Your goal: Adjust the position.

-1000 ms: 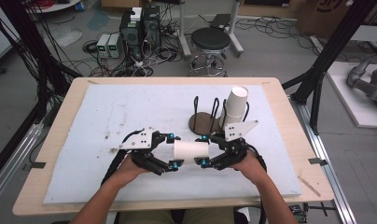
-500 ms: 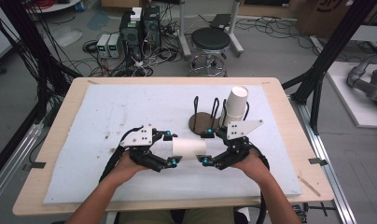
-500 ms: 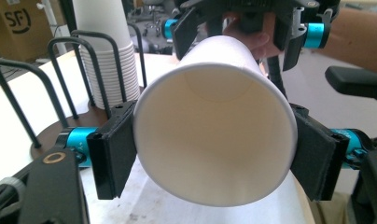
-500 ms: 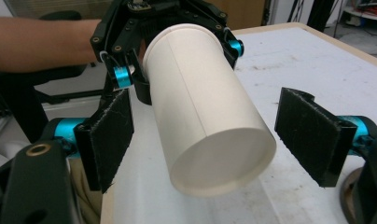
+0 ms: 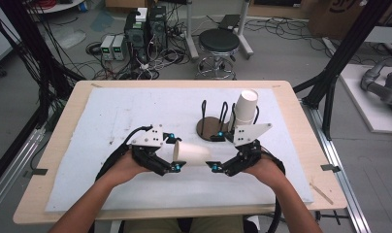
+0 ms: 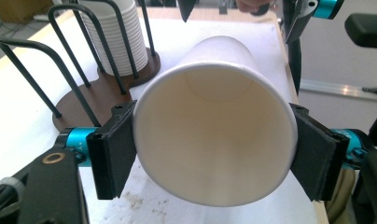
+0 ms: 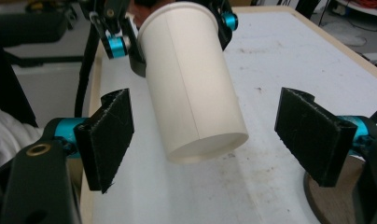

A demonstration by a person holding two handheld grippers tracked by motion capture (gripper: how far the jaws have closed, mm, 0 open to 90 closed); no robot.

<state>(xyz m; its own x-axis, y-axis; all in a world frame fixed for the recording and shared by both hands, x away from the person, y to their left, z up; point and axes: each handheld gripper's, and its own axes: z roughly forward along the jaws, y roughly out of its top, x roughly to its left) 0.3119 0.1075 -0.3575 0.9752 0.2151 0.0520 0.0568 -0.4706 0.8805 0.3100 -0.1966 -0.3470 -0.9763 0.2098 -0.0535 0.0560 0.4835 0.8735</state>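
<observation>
Left tongs [image 6: 210,154] pinch paper cup [image 6: 214,135] at rim, held sideways above worktop [image 5: 111,116] w/ base between spread right tongs [image 7: 219,140]; for clean handover, right should close gently mid-body, square to wall, before left lets go, to avoid crushing.

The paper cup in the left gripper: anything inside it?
The left gripper view looks straight into the paper cup, held on its side by the left gripper. Its inner wall and bottom look bare. The table straight behind it is covered.
</observation>
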